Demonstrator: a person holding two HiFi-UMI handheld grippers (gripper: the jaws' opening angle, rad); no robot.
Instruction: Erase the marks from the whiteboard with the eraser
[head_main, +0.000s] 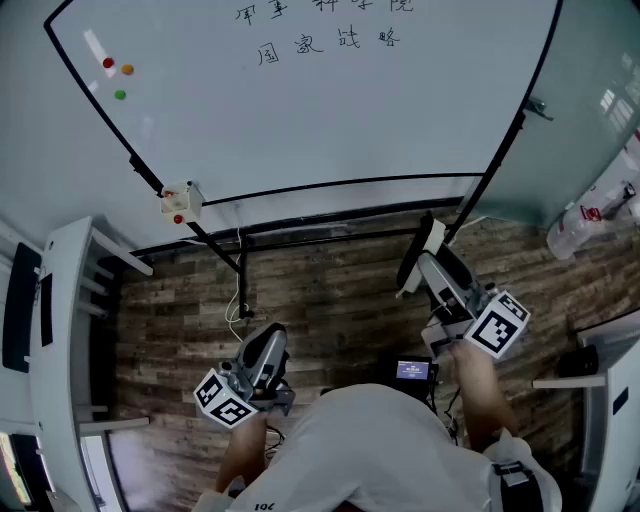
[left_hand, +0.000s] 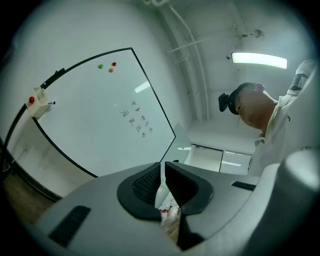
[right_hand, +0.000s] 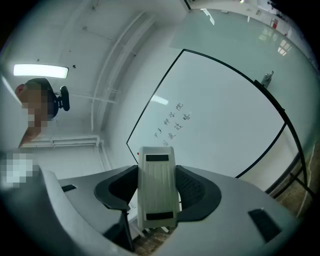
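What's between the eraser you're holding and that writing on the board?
In the head view, only bare whiteboard and its black lower frame separate eraser from writing.

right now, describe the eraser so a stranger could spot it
Start at the big whiteboard; below its lower right corner is the right gripper. The eraser is the white ribbed block clamped between its dark jaws. The left gripper holds nothing.

Dark wood-plank floor (head_main: 340, 300) fills the lower half, with a small lit screen (head_main: 413, 370) on it and a white cable (head_main: 238, 295) hanging over it. Three round magnets (head_main: 120, 95) cluster upper left, and a clear plastic bag (head_main: 585, 215) sits far right
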